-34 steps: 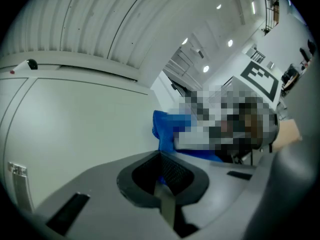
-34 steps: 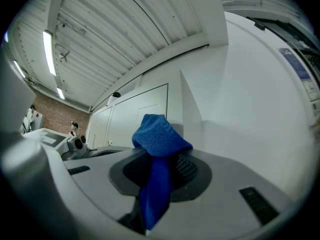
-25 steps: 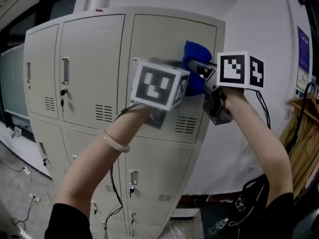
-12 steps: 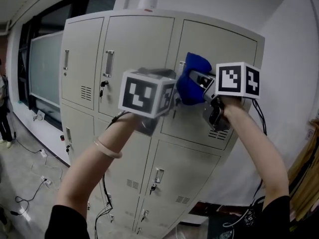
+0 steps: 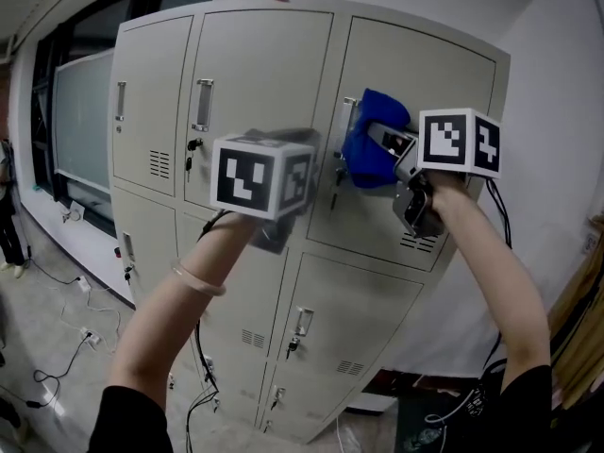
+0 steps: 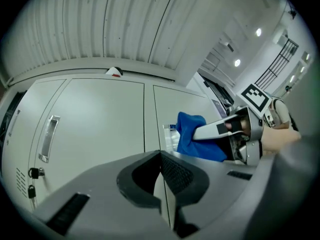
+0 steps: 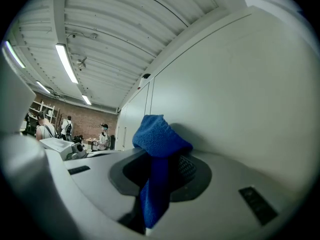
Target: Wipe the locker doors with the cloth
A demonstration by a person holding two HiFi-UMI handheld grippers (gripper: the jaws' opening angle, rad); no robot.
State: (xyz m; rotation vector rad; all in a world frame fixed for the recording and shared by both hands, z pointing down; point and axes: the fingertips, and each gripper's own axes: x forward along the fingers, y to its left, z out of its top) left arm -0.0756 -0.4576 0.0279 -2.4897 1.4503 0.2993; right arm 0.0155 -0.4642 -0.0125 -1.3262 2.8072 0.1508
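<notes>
A bank of beige locker doors (image 5: 255, 83) fills the head view. My right gripper (image 5: 377, 138) is shut on a blue cloth (image 5: 370, 149), which presses against the upper right door (image 5: 434, 121) beside its handle (image 5: 347, 125). In the right gripper view the blue cloth (image 7: 157, 169) bulges out from between the shut jaws, close to the door (image 7: 240, 84). My left gripper (image 5: 316, 163) is held in front of the doors, left of the cloth, shut and empty. The left gripper view shows the cloth (image 6: 192, 139), the right gripper (image 6: 200, 134) and the door seam ahead.
A white wall (image 5: 557, 111) stands right of the lockers. Cables (image 5: 57, 347) lie on the floor at lower left, beside windows (image 5: 80, 121). Lower locker doors (image 5: 349, 338) have small handles and vents. People (image 7: 70, 129) stand far off in the right gripper view.
The right gripper with the cloth has shifted slightly right and up along the upper door. The head view has swung a little, and the left gripper has drifted slightly left.
</notes>
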